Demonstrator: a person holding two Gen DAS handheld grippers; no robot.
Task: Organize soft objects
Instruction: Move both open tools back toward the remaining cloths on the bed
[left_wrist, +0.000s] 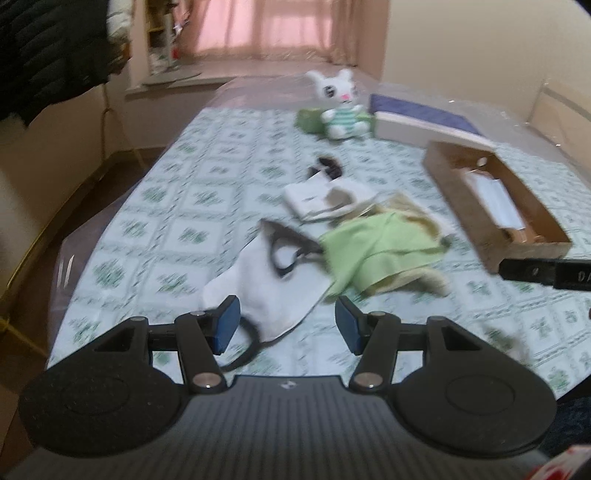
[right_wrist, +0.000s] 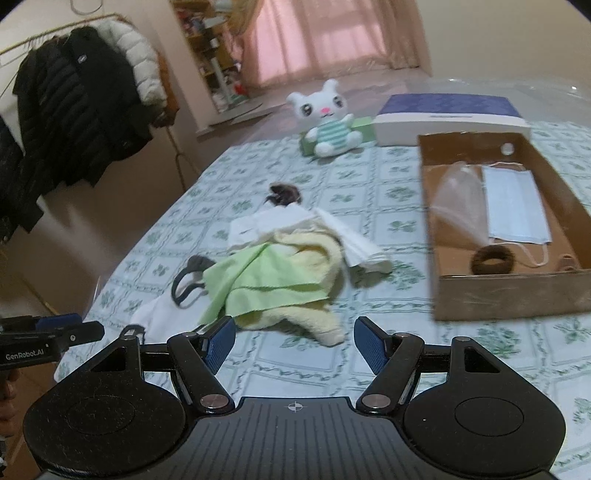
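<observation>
Soft goods, heaped: one light green cloth (right_wrist: 266, 273) draped over a pale yellow towel (right_wrist: 314, 321), at the middle of the worktop (right_wrist: 406, 373). The towel's end trails toward the near edge.

White cloth bag (left_wrist: 266, 291) with dark handles (right_wrist: 188, 284): lies flat, left of the heap, its upper edge tucked under the green cloth.

Folded white cloth (right_wrist: 258, 225): behind the heap, touching it; a second white strip runs out to the right of the towel.

Small dark item (right_wrist: 284, 194): just beyond the folded white cloth; too blurred to identify.

Plush white bunny (right_wrist: 328, 122), striped green body: seated upright at the far end of the worktop, against a green block (right_wrist: 364, 129).

Cardboard box (right_wrist: 509, 295), open-topped: right of the heap, apart from it. Contents: one face mask (right_wrist: 513, 206), one clear plastic bag (right_wrist: 461, 199), one brown ring (right_wrist: 493, 260).

White box with blue lid (right_wrist: 450, 114): behind the cardboard box, beside the bunny.

Left tongs (left_wrist: 286, 325): wide apart, nothing between the pads, poised over the near corner of the white bag.

Right tongs (right_wrist: 293, 343): wide apart, empty, poised over the near end of the yellow towel.

Worktop cover: white with green floral squares under clear film.

Surroundings: dark coats (right_wrist: 74, 110) on a rack at left; pink curtains (right_wrist: 332, 33) at the far wall.
</observation>
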